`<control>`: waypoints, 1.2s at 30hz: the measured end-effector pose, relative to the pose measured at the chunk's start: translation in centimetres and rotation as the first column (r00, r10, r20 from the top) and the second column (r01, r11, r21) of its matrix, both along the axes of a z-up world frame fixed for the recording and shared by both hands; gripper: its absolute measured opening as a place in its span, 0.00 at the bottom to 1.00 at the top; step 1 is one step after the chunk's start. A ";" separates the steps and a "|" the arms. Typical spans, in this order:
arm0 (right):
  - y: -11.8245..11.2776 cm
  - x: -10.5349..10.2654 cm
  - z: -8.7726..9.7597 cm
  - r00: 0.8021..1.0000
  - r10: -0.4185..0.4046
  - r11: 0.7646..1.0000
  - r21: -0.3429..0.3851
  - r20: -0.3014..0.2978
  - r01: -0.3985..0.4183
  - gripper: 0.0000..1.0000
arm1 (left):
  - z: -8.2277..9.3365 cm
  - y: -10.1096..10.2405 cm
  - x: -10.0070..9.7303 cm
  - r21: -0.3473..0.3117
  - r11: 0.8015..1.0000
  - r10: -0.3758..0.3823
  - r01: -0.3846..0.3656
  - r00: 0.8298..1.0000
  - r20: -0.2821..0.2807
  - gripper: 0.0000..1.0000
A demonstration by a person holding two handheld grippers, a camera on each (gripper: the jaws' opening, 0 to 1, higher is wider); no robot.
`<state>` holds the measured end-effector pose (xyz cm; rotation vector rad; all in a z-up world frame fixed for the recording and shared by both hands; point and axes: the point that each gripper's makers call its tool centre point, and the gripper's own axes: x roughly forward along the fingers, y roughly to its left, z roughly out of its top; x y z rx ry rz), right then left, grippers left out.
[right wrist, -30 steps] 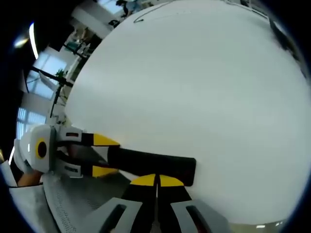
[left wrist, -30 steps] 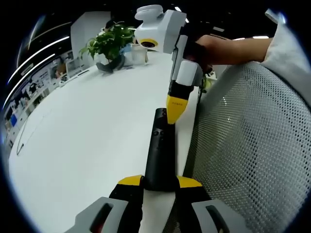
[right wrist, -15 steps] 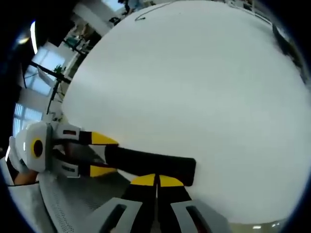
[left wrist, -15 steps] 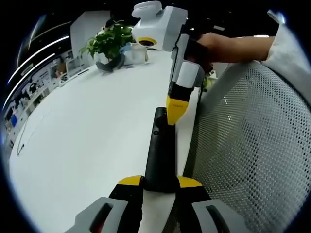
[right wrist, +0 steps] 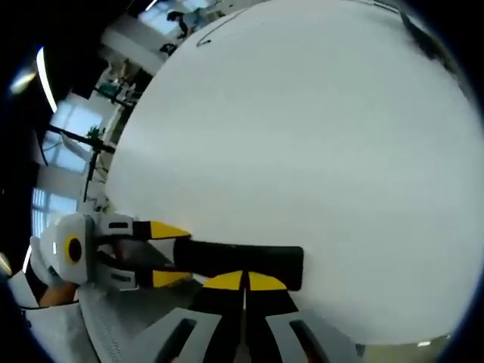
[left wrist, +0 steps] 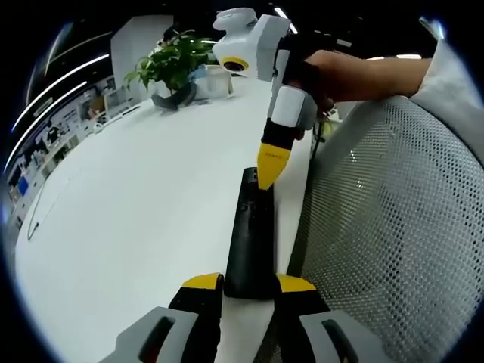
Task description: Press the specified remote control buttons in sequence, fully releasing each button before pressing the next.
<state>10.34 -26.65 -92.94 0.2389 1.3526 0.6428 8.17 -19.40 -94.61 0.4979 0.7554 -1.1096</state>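
Note:
A black remote control (left wrist: 249, 231) lies along the white table's (left wrist: 136, 212) right edge. My left gripper (left wrist: 249, 284) is shut on its near end, a yellow-tipped jaw on each side. My right gripper (left wrist: 267, 172) comes down from the upper right, held by a person's hand (left wrist: 340, 76); its jaws are shut and its yellow tip rests on the remote's far end. In the right gripper view, the shut right gripper (right wrist: 243, 281) touches the top of the remote control (right wrist: 242, 259), and the left gripper (right wrist: 168, 253) clamps it from the left.
A grey mesh chair back (left wrist: 393, 227) stands close against the table's right edge. A potted plant (left wrist: 170, 72) and small items sit at the table's far end. A thin cable (right wrist: 219, 21) lies on the table far from the remote.
The right gripper has tilted slightly, its tip staying on the remote's far end. The left gripper and the remote have not moved.

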 end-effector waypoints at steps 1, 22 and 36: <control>0.1 0.3 0.1 1.000 -0.005 1.000 0.006 0.016 0.005 0.00 | 0.0 0.0 0.1 0.000 1.000 0.005 -0.005 1.000 0.000 0.28; 0.5 0.5 -0.8 0.994 0.076 0.996 -0.045 0.077 -0.073 0.00 | -0.1 0.0 0.0 0.001 1.000 -0.013 0.013 1.000 0.001 0.25; 0.5 0.7 -1.0 0.996 0.066 0.996 -0.062 0.057 -0.063 0.00 | -0.1 -0.1 0.1 -0.006 1.000 -0.028 0.028 1.000 0.005 0.24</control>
